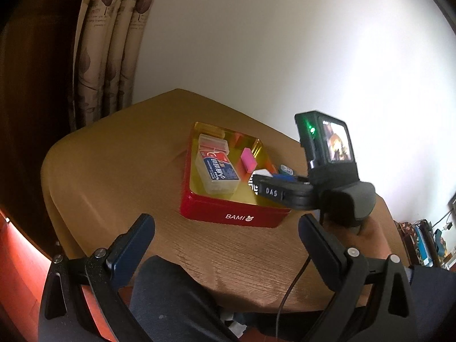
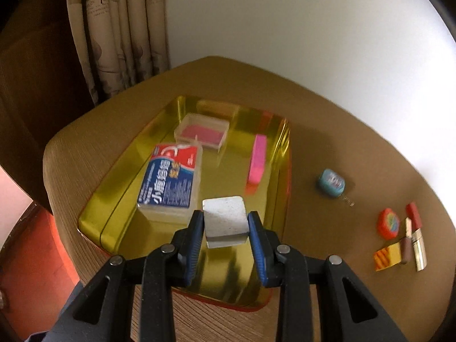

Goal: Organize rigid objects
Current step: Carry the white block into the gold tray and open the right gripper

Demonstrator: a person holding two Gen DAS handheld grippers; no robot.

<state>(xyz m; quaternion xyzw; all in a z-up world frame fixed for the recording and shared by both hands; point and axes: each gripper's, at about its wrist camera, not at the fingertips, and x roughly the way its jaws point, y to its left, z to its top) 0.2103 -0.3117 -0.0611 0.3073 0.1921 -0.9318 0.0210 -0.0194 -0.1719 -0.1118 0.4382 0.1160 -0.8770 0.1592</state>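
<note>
Right gripper (image 2: 226, 226) clamped on a white block (image 2: 225, 221), blue pads against its two side faces, held above the near end of the gold-lined tin (image 2: 282, 142); whether the block touches the floor — cannot tell. Left gripper (image 1: 226, 229) spread wide, holding nothing, short of the tin's red near wall.

Step in hand, as I judge it: set the block down inside the tin; best lower it straight, keep it level, release only once it sits flat, then back out without catching the near rim. Free floor lies just ahead and to the right of the tongs; the toothpick box (image 2: 171, 182) sits just ahead-left, so keep clear of its corner.

Block is near cubic — no clear long axis; broad face up, edges roughly square to the fingers. Toothpick box runs long away from the tongs, leaning slightly right; pink eraser (image 2: 258, 162) ahead-right runs the same way beside the right wall; clear case (image 2: 202, 132) further ahead.

Outside, well right: blue tin (image 2: 332, 182), round eraser (image 2: 389, 223), lipstick (image 2: 416, 228), yellow block (image 2: 387, 256) on the table (image 2: 327, 114).
</note>
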